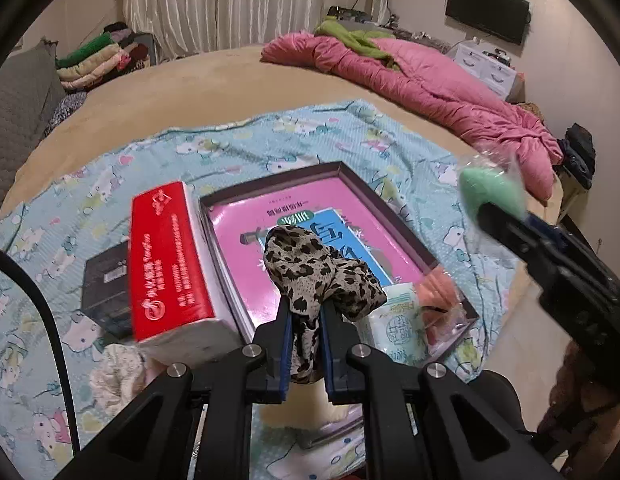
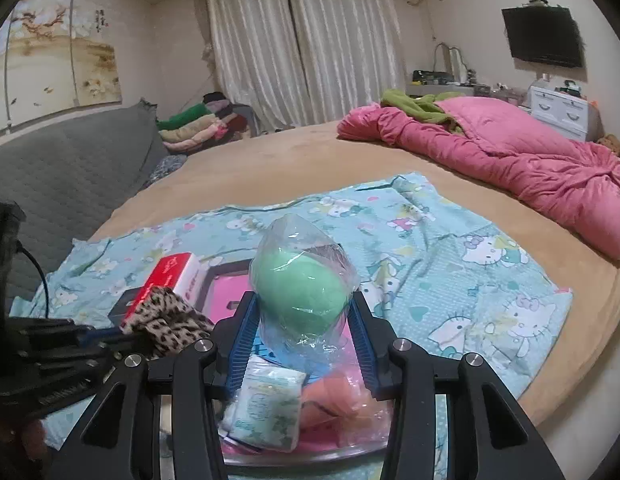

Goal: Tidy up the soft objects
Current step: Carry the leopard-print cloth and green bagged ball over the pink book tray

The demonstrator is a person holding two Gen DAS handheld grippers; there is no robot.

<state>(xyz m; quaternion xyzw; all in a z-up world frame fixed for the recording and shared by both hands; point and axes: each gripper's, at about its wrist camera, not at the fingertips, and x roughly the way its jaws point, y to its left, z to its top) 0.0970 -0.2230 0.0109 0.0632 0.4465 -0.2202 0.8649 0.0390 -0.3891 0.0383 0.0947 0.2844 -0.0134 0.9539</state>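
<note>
My left gripper (image 1: 304, 312) is shut on a leopard-print cloth (image 1: 318, 272) and holds it above a shallow dark box (image 1: 390, 204) with a pink bottom. My right gripper (image 2: 304, 304) is shut on a green sponge in a clear bag (image 2: 300, 292), also above the box (image 2: 226, 270). It shows at the right of the left wrist view (image 1: 490, 188). In the box's near corner lie a white tissue pack (image 2: 266, 408) and an orange sponge in plastic (image 2: 338, 400). The leopard cloth shows at the left of the right wrist view (image 2: 166, 320).
A red tissue pack (image 1: 170, 264) leans on a black box (image 1: 106, 288) left of the dark box. A pale cloth (image 1: 118, 376) lies nearby. All sit on a blue cartoon-print sheet (image 2: 450, 264) on a round tan bed (image 2: 270, 156). A pink quilt (image 2: 510, 164) lies at the far right.
</note>
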